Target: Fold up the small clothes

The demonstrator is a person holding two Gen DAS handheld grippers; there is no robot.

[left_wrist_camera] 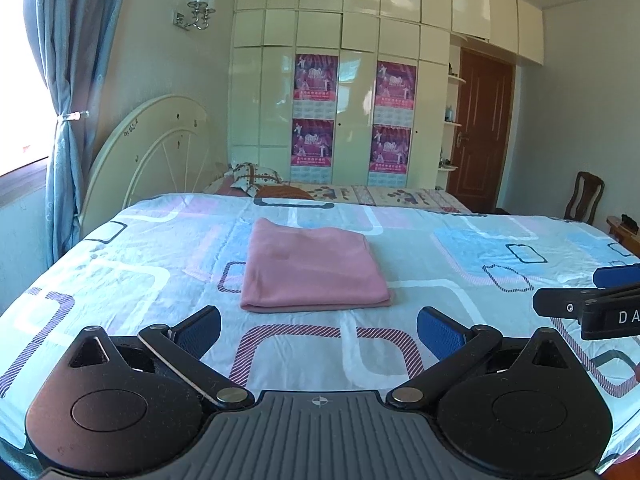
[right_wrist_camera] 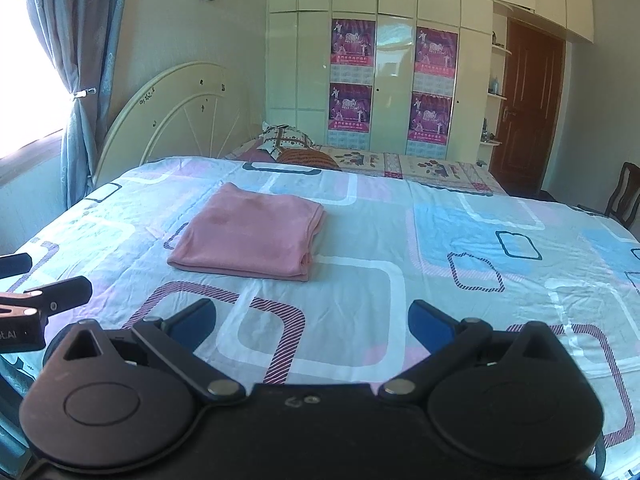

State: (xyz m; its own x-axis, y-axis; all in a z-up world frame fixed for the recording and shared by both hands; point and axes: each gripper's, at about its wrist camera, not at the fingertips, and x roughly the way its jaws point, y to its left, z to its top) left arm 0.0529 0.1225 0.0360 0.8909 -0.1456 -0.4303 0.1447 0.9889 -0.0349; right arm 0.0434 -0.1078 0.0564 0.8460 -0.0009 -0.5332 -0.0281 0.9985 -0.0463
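At the far left of both views a blue curtain (left_wrist_camera: pixel 68 112) hangs tied back beside a bright window, and next to it a cream arched headboard (left_wrist_camera: pixel 160 148) stands against the wall under a wall lamp (left_wrist_camera: pixel 198 8). The left tool (left_wrist_camera: pixel 318 330) hovers low over the near edge of the bed (left_wrist_camera: pixel 120 264), its blue-padded fingers (left_wrist_camera: pixel 200 330) spread wide with nothing between them; in the right wrist view its black tip pokes in at the left edge. Ahead of the left tool, on the patterned sheet, lies the pink garment (left_wrist_camera: pixel 312 266), folded into a flat, neat rectangle with its thick folded edge facing the tool; neither tool touches it. From the right tool (right_wrist_camera: pixel 312 328) the same garment lies ahead and to the left, with layered edges showing at its near right corner. The right tool also stands spread and empty above the sheet, just beside the left tool, and part of it enters the left wrist view at the right edge. Beyond the pink garment a patterned pillow (left_wrist_camera: pixel 252 176) rests at the far end of the bed, before a glossy cream wardrobe (left_wrist_camera: pixel 352 80) bearing four magenta posters (left_wrist_camera: pixel 314 78). Right of the wardrobe are a brown door (left_wrist_camera: pixel 482 128) and a wooden chair (left_wrist_camera: pixel 586 196).
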